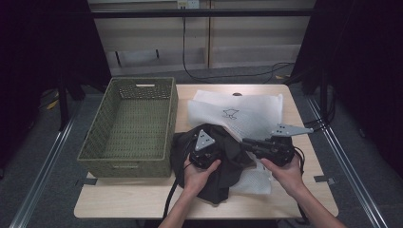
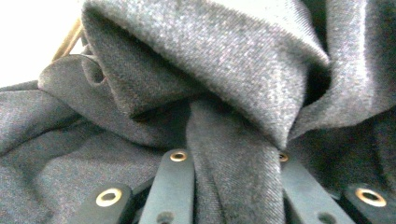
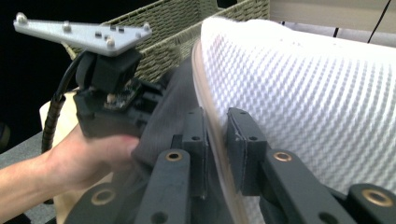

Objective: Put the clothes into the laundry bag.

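Nearest the table's front edge, the left hand-held gripper is clamped on a fold of the one dark garment, which lies bunched at the front middle of the table; in the left gripper view the cloth runs pinched between the two jaws. Just to the right, the right hand-held gripper has the rim of the one white mesh bag between its jaws; in the right gripper view that edge sits in a narrow gap, and I cannot tell whether the pads press on it.

The step looks like feeding the garment into the bag. It would go best with the bag's mouth held firmly and lifted open while the cloth is gathered compactly and pushed in, not dragged across the mesh.

Farther back left stands one woven green basket.
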Demonstrator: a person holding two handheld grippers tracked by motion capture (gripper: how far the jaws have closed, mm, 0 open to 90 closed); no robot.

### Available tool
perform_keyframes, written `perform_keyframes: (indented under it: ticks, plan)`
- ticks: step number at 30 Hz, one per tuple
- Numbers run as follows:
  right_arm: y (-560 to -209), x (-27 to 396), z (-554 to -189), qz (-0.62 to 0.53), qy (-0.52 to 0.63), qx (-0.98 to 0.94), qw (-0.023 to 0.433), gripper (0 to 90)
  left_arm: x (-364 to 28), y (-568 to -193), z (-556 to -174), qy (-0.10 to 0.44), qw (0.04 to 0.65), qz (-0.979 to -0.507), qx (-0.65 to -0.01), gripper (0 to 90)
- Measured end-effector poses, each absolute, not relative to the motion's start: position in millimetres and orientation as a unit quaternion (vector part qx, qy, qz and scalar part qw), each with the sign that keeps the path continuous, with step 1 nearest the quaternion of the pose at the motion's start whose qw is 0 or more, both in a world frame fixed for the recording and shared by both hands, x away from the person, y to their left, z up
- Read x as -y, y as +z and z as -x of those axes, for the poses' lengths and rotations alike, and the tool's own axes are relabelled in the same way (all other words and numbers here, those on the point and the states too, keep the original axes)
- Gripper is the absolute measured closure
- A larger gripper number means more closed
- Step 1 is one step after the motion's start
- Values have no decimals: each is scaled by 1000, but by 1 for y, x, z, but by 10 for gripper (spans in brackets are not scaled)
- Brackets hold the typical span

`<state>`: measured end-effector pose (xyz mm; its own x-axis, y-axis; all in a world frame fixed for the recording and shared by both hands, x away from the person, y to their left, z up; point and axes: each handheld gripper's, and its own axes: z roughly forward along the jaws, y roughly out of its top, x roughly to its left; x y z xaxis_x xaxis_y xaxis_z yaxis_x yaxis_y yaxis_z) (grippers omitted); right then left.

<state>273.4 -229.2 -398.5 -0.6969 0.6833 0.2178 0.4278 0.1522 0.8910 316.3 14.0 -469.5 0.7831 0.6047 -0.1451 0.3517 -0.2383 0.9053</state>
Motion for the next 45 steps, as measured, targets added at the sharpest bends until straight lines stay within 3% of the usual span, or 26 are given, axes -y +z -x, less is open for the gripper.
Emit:
perform_keyframes:
  ticks: [6,10,23,27,30,33,37,41,43,45]
  plan:
    - [-400,221,-287,-374,515,-761,123,797,-13,-470,-319,116,536,-776,-312,803]
    - [-400,215,-288,-368,514,-767,112,894,-14,-469,-323,115,541,-766,-326,803]
    - [-359,204,-266,-317,580,-747,72,900,-9,-425,-335,160,574,-718,-360,808]
    - [-353,202,-265,-318,604,-728,57,900,1,-415,-338,191,554,-740,-329,807]
    - [-358,203,-269,-327,593,-733,70,900,4,-431,-344,174,529,-771,-309,802]
    - [-389,213,-280,-359,567,-739,54,900,4,-455,-345,153,524,-783,-300,797]
    - [-405,216,-281,-374,547,-747,49,900,14,-476,-342,144,506,-802,-282,797]
    - [-413,220,-281,-384,532,-753,49,900,26,-498,-339,134,489,-810,-294,794]
    - [-415,227,-282,-392,528,-752,55,900,24,-499,-338,136,490,-810,-292,776]
    - [-418,233,-281,-396,523,-752,60,900,19,-496,-336,130,496,-811,-283,697]
